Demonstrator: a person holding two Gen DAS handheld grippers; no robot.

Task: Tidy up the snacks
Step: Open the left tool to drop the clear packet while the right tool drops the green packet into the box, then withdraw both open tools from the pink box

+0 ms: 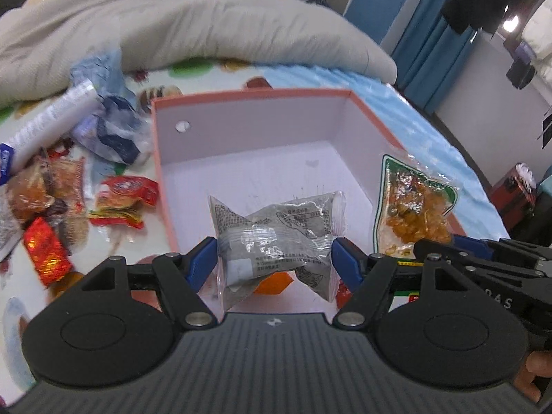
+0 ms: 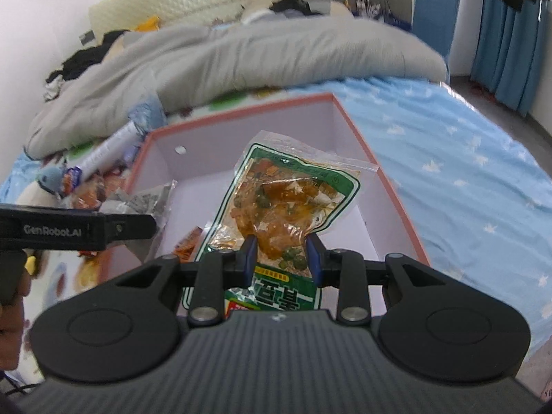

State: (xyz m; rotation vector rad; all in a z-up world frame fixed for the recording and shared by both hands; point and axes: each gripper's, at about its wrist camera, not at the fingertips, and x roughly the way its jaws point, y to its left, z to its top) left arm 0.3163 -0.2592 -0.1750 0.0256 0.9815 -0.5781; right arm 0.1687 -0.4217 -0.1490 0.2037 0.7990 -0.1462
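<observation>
Now both tongs hold snack packets over the open box on the bed.

Left tongs [image 1: 276, 258] are clamped on a grey crinkled packet [image 1: 276, 238], its blue pads pressing in on both sides, held above the near part of the pink-rimmed box [image 1: 255, 95]. Right tongs [image 2: 281, 258] pinch a green-bordered clear packet of orange food [image 2: 286, 200] near its lower end; the packet sticks out over the right side of the box's pale floor. Something orange and red lies on the box floor at the near edge, too hidden to name. Left of the box, loose snacks [image 1: 114, 203] in red and clear wrappers are scattered on the patterned sheet, with a grey duvet [image 1: 207, 24] bunched at the far side.
</observation>
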